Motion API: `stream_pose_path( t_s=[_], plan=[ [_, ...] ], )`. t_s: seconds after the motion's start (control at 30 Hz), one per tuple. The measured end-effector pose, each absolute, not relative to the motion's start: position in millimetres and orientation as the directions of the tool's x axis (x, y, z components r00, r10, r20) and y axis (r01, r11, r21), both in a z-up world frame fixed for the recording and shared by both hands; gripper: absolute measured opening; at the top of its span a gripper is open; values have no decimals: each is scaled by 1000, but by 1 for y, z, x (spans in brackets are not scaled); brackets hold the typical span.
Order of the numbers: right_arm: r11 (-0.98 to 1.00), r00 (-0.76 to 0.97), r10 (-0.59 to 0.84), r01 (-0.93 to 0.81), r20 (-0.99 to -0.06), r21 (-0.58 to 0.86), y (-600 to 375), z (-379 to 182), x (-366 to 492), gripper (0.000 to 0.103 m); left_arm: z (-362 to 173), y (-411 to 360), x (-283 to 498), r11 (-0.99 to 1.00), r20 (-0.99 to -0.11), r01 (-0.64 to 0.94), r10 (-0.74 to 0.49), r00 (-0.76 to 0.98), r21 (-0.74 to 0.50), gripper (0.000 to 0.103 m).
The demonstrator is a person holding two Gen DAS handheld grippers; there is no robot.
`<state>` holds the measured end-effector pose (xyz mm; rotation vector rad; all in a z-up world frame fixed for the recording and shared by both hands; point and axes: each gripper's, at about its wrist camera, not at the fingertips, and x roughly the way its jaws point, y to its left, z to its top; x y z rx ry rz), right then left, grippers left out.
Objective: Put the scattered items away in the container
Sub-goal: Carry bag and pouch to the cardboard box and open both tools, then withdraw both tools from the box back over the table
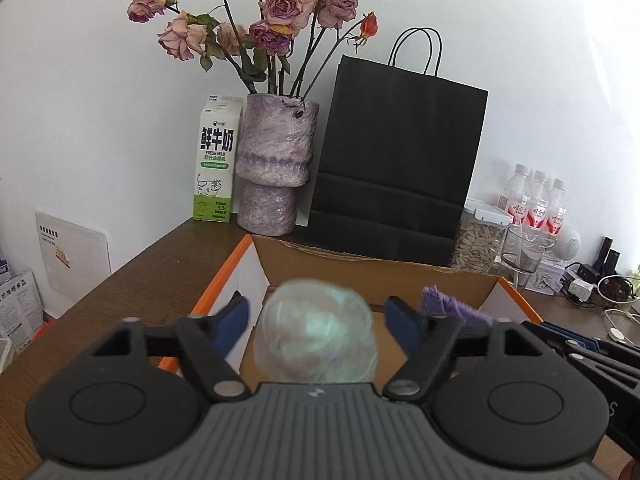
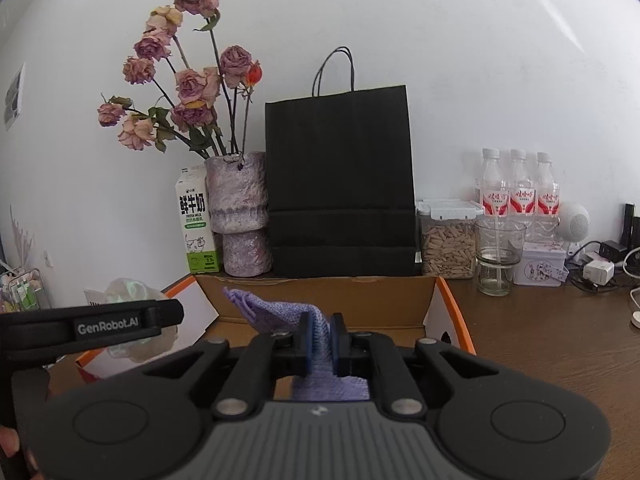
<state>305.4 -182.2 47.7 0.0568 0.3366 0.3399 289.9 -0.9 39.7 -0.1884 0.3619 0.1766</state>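
Note:
An open cardboard box (image 1: 360, 276) with orange edges sits on the brown table; it also shows in the right wrist view (image 2: 320, 300). My left gripper (image 1: 320, 318) is open over the box, its blue pads wide apart, and a pale translucent ball (image 1: 318, 332) sits blurred between them, touching neither. The ball shows behind the left gripper in the right wrist view (image 2: 128, 292). My right gripper (image 2: 322, 344) is shut on a purple knitted cloth (image 2: 276, 312) and holds it over the box. The cloth's tip shows in the left wrist view (image 1: 436, 300).
Behind the box along the wall stand a milk carton (image 1: 214, 160), a purple vase of dried roses (image 1: 276, 168), a black paper bag (image 1: 396, 168), a jar of seeds (image 2: 448, 240), a glass (image 2: 498, 256), three water bottles (image 2: 518, 188), and chargers and cables (image 2: 600, 268).

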Motion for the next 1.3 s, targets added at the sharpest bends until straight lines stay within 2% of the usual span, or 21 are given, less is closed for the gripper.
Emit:
stream_pose_path(
  t_s=[0.03,0.07,0.1,0.13,0.73,1.3],
  plan=[
    [942,888,334,-314,-316,116,-184,48,304,43,40,-1,288,966,-358,-211,147,922,-147,103],
    [943,890,333,-311,-311,121,-185,49,302,58,42,-2,285,966,-341,-218,159,927,-141,103],
    [945,895,328,-304,-303,123,-186,50,300,90,43,-3,283,965,-334,-226,171,927,-132,103],
    [947,902,320,-297,-290,122,-187,51,296,102,43,-4,281,964,-331,-234,182,926,-123,103],
    [957,904,291,-266,-313,120,-190,58,287,103,46,-5,274,960,-325,-264,220,920,-98,103],
    [955,905,295,-277,-306,100,-188,94,262,103,78,-7,246,955,-317,-284,244,916,-85,103]
  ],
)
